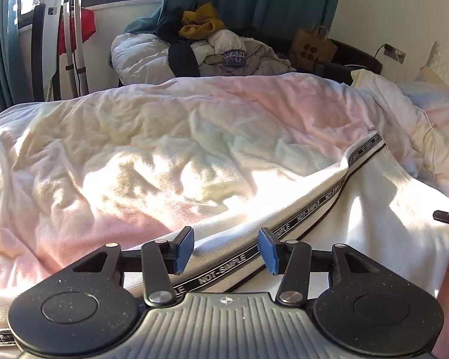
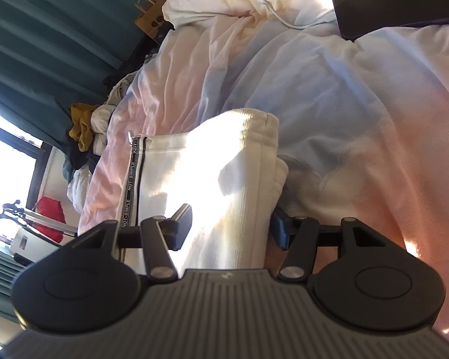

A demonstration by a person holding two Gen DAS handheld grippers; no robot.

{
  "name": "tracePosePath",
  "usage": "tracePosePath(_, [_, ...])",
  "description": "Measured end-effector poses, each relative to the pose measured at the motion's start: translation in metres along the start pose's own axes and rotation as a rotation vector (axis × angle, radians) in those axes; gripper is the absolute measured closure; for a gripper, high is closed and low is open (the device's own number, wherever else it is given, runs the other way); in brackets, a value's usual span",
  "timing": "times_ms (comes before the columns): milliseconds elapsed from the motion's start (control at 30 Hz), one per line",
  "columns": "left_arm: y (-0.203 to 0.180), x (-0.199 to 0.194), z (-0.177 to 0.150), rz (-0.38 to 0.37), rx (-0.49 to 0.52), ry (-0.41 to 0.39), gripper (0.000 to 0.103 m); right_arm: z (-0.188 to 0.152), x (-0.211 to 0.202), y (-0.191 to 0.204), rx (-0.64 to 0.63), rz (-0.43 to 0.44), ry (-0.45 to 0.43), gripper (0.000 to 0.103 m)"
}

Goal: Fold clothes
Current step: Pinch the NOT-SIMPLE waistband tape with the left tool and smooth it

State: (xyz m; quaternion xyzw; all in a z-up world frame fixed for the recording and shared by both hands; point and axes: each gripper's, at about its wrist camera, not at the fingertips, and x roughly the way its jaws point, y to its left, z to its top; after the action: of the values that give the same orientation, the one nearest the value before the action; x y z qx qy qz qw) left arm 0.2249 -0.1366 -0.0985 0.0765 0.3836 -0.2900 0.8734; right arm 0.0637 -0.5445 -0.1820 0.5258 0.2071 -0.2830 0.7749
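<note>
White ribbed-knit garment [image 1: 374, 209] with black lettered zipper tape [image 1: 311, 212] lies on the rumpled pastel fleece duvet [image 1: 134, 149]. Left gripper [image 1: 226, 249]: jaws spread, hovering over the tape. Right gripper [image 2: 230, 227]: jaws spread, straddling the garment's hem.

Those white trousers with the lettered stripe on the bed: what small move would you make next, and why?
Probably close the left gripper: its jaws stand open over the white trousers right at the lettered stripe. The right gripper also straddles the cloth, open.

Black left gripper [image 1: 226, 251], blue pads [image 1: 185, 249], silver screws.
</note>
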Motion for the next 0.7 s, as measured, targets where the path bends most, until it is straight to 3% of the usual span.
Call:
tracePosePath(133, [0.004,0.006,0.003,-0.044,0.093,0.052,0.046,0.0,-0.001,-0.002,0.009,-0.006,0.007,0.046])
tracePosePath(233, [0.001,0.02,0.005,-0.036,0.143,0.099,0.047,0.0,0.0,-0.002,0.01,-0.012,0.012,0.046])
tracePosePath(300, [0.0,0.028,0.004,-0.05,0.151,0.137,0.06,-0.001,0.002,-0.002,0.005,-0.015,0.008,0.046])
tracePosePath(333, [-0.002,0.03,0.003,-0.054,0.164,0.146,0.073,-0.001,0.003,-0.002,0.002,-0.017,0.005,0.046])
tracePosePath(367, [-0.004,0.029,0.004,-0.044,0.176,0.142,0.093,-0.001,0.004,-0.001,0.0,-0.018,0.003,0.046])
tracePosePath(400, [-0.006,0.028,0.005,-0.031,0.189,0.137,0.099,-0.002,0.004,-0.001,-0.002,-0.019,0.0,0.046])
tracePosePath(600, [0.0,0.013,0.035,0.022,0.185,0.064,0.1,-0.002,0.004,-0.002,0.004,-0.017,-0.01,0.046])
tracePosePath(700, [0.008,0.031,0.039,0.036,0.145,0.093,0.099,-0.003,0.005,-0.001,0.003,-0.019,-0.016,0.046])
